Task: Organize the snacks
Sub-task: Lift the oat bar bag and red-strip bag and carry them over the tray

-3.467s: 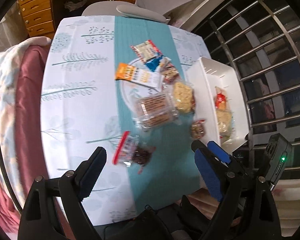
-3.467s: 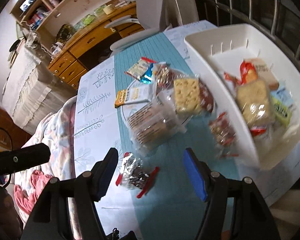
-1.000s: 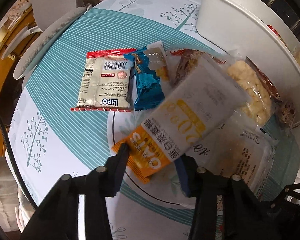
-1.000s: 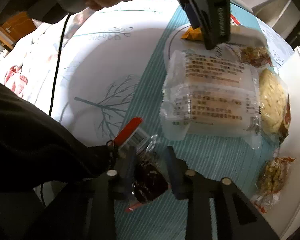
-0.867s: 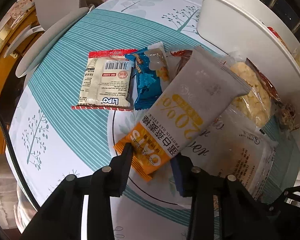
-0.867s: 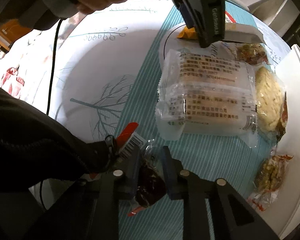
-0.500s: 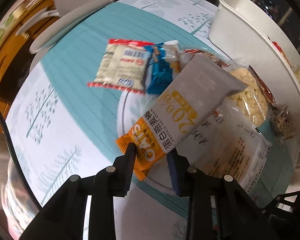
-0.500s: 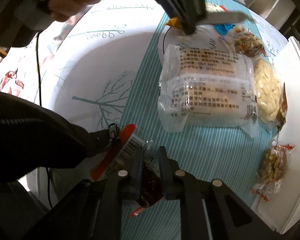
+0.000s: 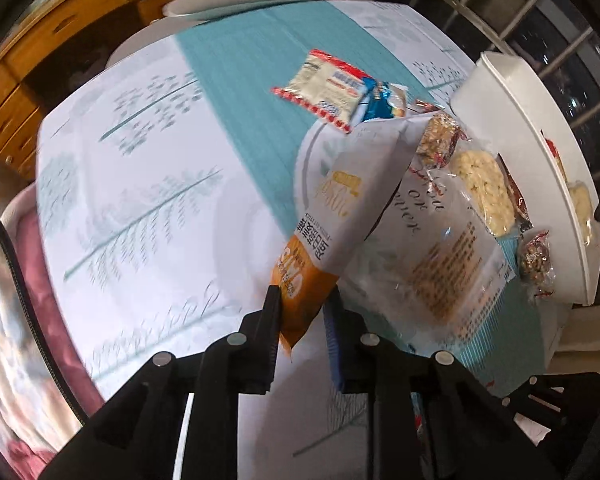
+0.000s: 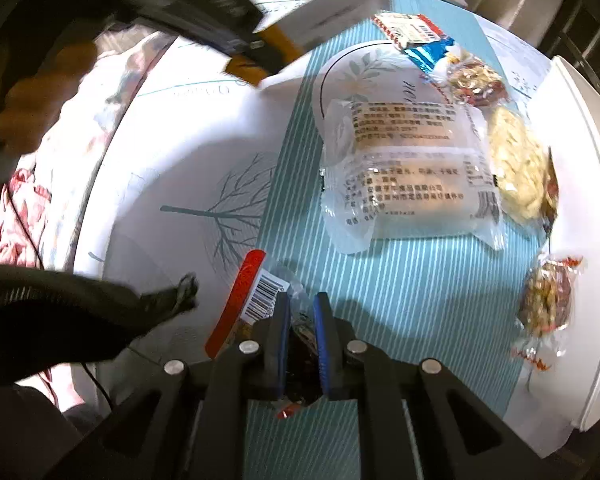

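Note:
My left gripper [image 9: 302, 300] is shut on the orange end of a long white-and-orange oat bar [image 9: 340, 200], which hangs tilted above the table. In the right wrist view my right gripper [image 10: 301, 300] points down at the teal runner. Its jaws are closing, and the pads press on a clear packet of dark snacks with a red strip and barcode [image 10: 256, 288]. A white bin [image 9: 512, 120] holding several snacks stands at the right. Its rim [image 10: 580, 200] also shows in the right wrist view.
On the runner lie a large clear biscuit pack [image 10: 412, 176], a round cracker pack [image 10: 516, 168], a small nut bar [image 10: 548, 300], a red-edged white packet [image 9: 324, 84] and a blue packet [image 9: 380, 100]. A leaf-patterned plate [image 10: 364, 68] lies under some. A dark sleeve [image 10: 60, 312] is at the left.
The left gripper has closed on the oat bar, raised it off the pile and rolled while swinging away. The right jaws have narrowed onto the dark snack packet.

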